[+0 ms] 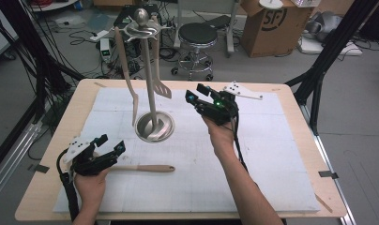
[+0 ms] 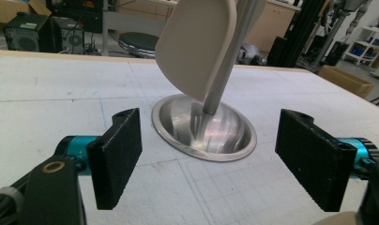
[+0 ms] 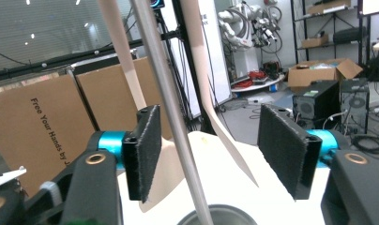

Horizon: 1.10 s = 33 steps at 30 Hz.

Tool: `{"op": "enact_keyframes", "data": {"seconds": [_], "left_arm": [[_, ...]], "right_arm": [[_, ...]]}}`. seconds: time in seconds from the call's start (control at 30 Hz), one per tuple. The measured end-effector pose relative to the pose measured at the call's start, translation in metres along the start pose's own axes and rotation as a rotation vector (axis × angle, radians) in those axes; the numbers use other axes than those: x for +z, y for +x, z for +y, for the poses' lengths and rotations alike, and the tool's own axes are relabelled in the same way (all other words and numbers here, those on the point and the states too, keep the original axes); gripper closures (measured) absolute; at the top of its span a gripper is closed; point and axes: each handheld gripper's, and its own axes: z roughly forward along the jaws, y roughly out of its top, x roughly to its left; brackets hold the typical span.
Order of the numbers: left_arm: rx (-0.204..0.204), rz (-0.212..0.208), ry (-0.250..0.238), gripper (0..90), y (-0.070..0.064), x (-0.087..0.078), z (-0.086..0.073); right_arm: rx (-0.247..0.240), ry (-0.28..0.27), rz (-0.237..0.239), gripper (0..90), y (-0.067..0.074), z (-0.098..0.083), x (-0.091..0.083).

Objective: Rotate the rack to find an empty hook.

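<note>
- The stand (image 1: 152, 84) is upright near the middle of the white mat (image 1: 272, 154), its round steel base (image 1: 155, 127) flat on the foam and its pole topped by a hook ring and a ball.
- Two pale utensils already hang from the ring: a long turner (image 1: 126, 70) on the left and a slotted spatula (image 1: 160, 84) on the right, both dangling free beside the pole, blades down, so they clear the base.
- A third utensil, a spatula (image 1: 143, 168) with a wooden handle, lies flat on the mat, well apart from the base. It looks to be the next one to hang.
- The left gripper (image 1: 109, 146) rests low by that handle's near end; its jaws are spread and nothing sits between them. In the left gripper view they frame the base, with the handle end just showing at the bottom right corner.
- The right gripper (image 1: 198, 95) is held up off the mat, right of the stand and pointing at it. Its jaws are spread too, with nothing pinched; in the right gripper view the pole (image 3: 166, 108) and both hanging blades stand beyond them.
- Likely snag: the two hanging pieces crowd the ring, so a new one may knock them swinging.
- Beyond the table (image 1: 51, 187) are a stool (image 1: 197, 40), a cardboard box (image 1: 272, 23), cables and black frame legs, none in the way.
</note>
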Motion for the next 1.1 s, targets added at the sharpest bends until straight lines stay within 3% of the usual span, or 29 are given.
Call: {"op": "enact_keyframes", "data": {"seconds": [0.23,0.47,0.7,0.77,0.93,1.1], "left_arm": [[0.0,0.0,0.005,23.7,0.001,0.0,-0.001],[0.006,0.004,0.004,23.7,0.0,0.0,0.0],[0.013,-0.002,-0.006,23.6,-0.001,-0.001,0.0],[0.013,-0.01,-0.013,23.5,-0.001,-0.002,0.0],[0.012,-0.023,-0.013,23.5,-0.001,-0.001,0.0],[0.007,-0.025,-0.007,23.5,-0.001,-0.001,0.0]], "right_arm": [[-0.046,0.029,-0.023,36.2,-0.006,-0.008,-0.024],[-0.026,0.017,-0.026,33.3,-0.012,-0.013,-0.048],[-0.003,0.025,-0.051,29.8,-0.024,-0.021,-0.058],[-0.017,0.042,-0.058,29.2,-0.025,-0.023,-0.059],[-0.013,0.161,-0.068,20.9,-0.029,-0.034,-0.06],[0.007,0.181,-0.107,19.8,-0.04,-0.048,-0.072]]}}
